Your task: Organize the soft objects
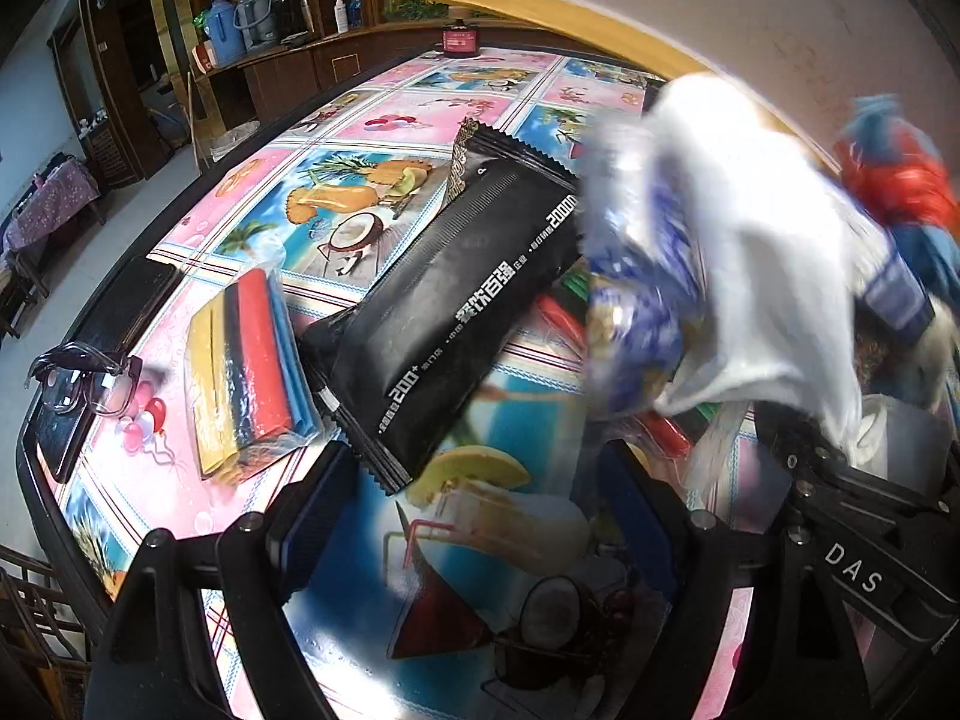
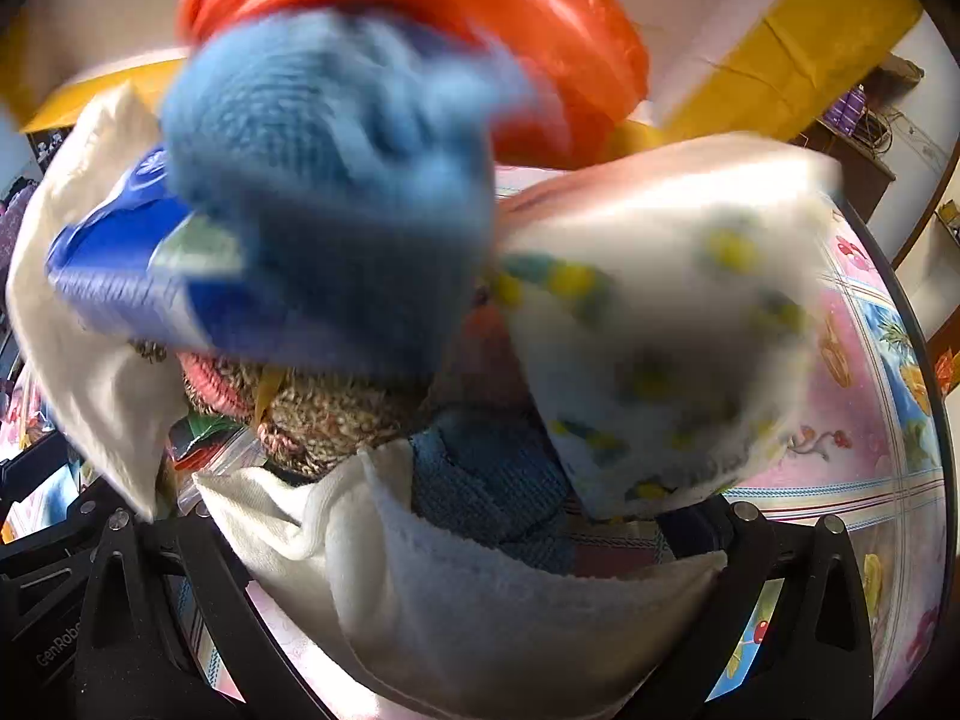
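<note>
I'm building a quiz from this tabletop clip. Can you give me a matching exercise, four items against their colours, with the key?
Items:
1. long flat packet with printed characters
2. glasses at the table's left edge
3. knit cloth on top of the pile in the right wrist view
4. plastic bag behind that knit cloth

Colours:
A. orange-red
B. black with white print
C. light blue
D. dark frame, clear lenses

Pairs: 1-B, 2-D, 3-C, 4-A
</note>
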{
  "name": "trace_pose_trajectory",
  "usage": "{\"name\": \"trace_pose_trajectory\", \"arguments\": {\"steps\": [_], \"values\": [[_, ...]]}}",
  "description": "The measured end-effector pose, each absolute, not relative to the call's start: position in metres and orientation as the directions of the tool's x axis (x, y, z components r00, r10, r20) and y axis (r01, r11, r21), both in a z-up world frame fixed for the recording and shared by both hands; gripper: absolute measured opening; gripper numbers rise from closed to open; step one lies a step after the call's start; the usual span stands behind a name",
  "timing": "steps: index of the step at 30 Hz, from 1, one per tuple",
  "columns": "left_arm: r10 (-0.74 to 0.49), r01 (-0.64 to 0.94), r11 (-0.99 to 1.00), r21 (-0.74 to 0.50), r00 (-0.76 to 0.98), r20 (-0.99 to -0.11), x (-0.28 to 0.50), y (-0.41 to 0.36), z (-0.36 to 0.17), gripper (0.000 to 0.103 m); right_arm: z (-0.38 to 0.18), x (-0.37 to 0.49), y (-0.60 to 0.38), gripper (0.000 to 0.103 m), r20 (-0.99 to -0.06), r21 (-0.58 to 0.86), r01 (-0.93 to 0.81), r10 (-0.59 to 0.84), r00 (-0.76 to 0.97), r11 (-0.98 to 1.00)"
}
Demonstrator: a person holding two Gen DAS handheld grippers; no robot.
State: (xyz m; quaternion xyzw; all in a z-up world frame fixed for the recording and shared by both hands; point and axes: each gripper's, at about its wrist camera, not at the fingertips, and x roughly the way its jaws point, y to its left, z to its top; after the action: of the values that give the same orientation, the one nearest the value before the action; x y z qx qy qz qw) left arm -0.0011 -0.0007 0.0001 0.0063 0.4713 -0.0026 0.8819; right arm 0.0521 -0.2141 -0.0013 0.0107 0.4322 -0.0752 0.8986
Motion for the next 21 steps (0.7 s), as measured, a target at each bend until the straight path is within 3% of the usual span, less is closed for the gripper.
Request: {"name": "trace_pose_trajectory", "arguments": {"steps": [21], "values": [[-0.005, 0.018, 1.0, 0.006, 0.554, -0.832, 0.001, -0.003, -0.001, 0.084, -0.001, 0.039, -0.211, 0.103, -0.776, -0.047, 0.15, -0.13, 0.617, 0.988]]}}
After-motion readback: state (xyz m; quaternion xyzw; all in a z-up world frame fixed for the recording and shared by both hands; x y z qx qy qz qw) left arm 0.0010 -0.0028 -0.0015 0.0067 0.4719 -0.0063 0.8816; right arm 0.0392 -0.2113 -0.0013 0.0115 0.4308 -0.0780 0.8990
